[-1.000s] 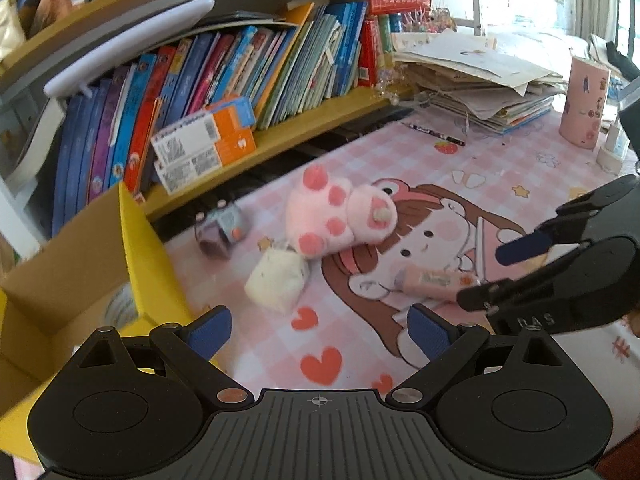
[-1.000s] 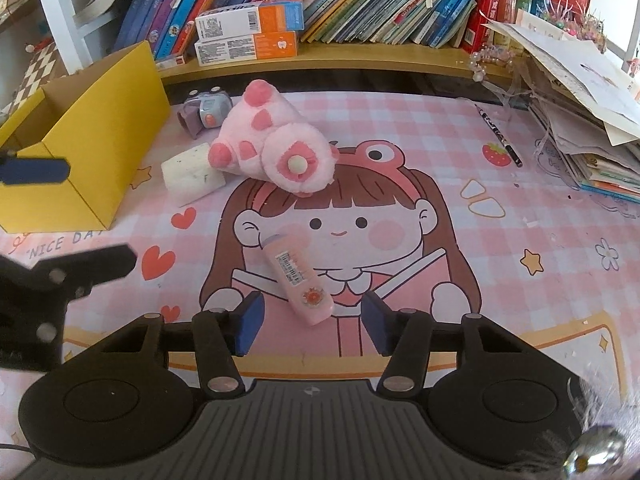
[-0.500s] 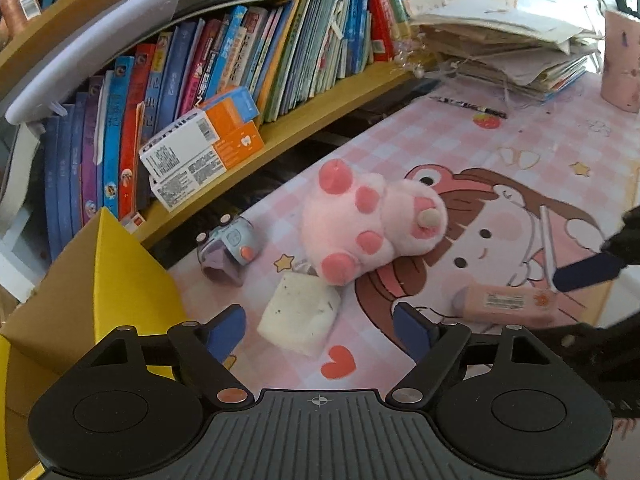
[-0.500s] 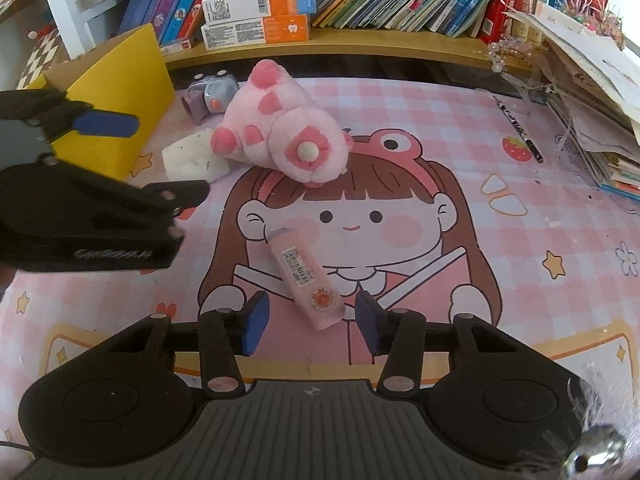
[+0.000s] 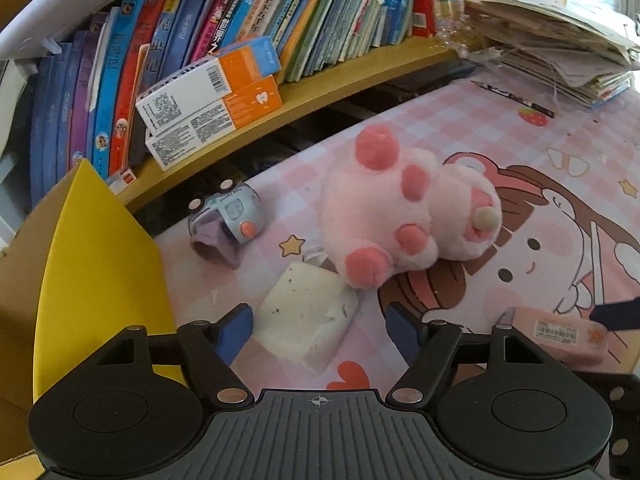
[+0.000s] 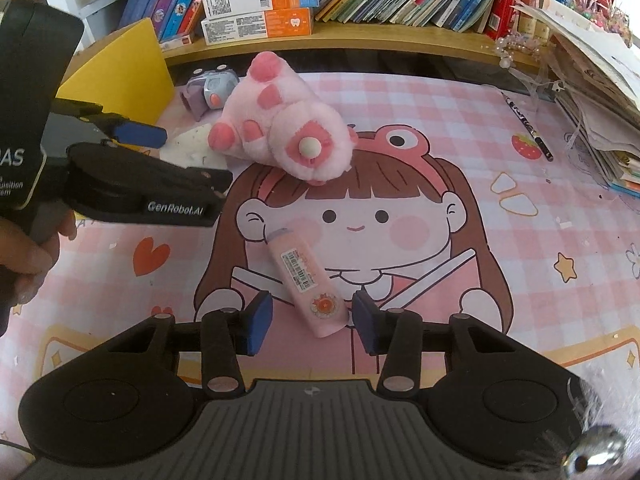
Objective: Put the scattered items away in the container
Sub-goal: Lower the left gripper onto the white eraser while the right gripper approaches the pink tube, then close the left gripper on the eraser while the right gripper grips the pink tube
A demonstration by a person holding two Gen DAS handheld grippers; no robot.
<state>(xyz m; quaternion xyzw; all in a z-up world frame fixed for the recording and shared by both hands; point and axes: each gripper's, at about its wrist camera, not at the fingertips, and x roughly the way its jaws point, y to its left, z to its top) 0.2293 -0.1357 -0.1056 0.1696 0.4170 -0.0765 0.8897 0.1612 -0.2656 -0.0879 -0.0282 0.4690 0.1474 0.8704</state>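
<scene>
A white speckled block point(image 5: 308, 316) lies on the pink mat between the fingers of my left gripper point(image 5: 318, 332). Its jaws are closing, and a gap still shows at the right pad. My right gripper point(image 6: 313, 320) straddles the lower end of a pink tube point(image 6: 306, 280). Its jaws are closing too, with slim gaps on both sides. A pink plush point(image 5: 400, 220) point(image 6: 288, 128) lies just behind the block. A small grey-purple toy point(image 5: 226, 220) point(image 6: 208, 88) lies by the yellow cardboard box point(image 5: 100, 280) point(image 6: 120, 64) at the left.
A low wooden shelf point(image 6: 400, 36) full of books runs along the back, with two orange-and-white cartons point(image 5: 208, 100) on it. A stack of papers point(image 6: 600, 92) and a pen point(image 6: 528, 128) lie at the right. A hand point(image 6: 24, 256) holds the left gripper.
My left gripper has come down and forward over the white block, and its jaws have narrowed. The right gripper has stayed over the pink tube, its jaws narrowing slightly.
</scene>
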